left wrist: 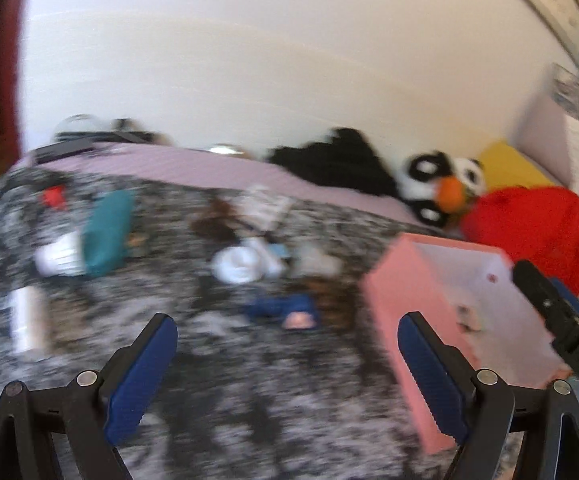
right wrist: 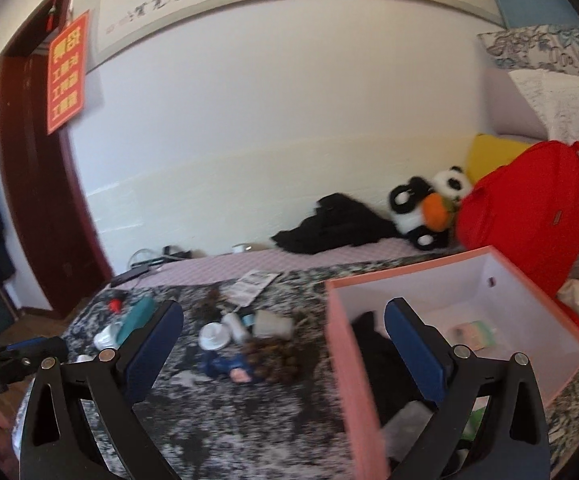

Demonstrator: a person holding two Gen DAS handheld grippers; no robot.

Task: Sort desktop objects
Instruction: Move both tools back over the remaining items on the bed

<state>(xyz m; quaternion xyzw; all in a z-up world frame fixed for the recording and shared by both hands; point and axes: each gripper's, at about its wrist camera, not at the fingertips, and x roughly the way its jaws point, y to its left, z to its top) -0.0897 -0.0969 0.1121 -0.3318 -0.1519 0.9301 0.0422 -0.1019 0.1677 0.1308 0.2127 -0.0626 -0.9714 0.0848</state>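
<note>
Left wrist view: low over the bed's point(left wrist: 249, 400) near edge, facing the far wall.
Right wrist view: slightly higher, above the pink box's point(right wrist: 353, 360) near-left corner.
Shared: box, clutter mid-bed, panda plush point(right wrist: 429, 204).

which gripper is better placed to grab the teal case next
Left, probably. Both grippers are open and empty, but the teal case lies at the far left of the clutter, ahead of the left gripper. The right gripper sits by the pink box.
</note>
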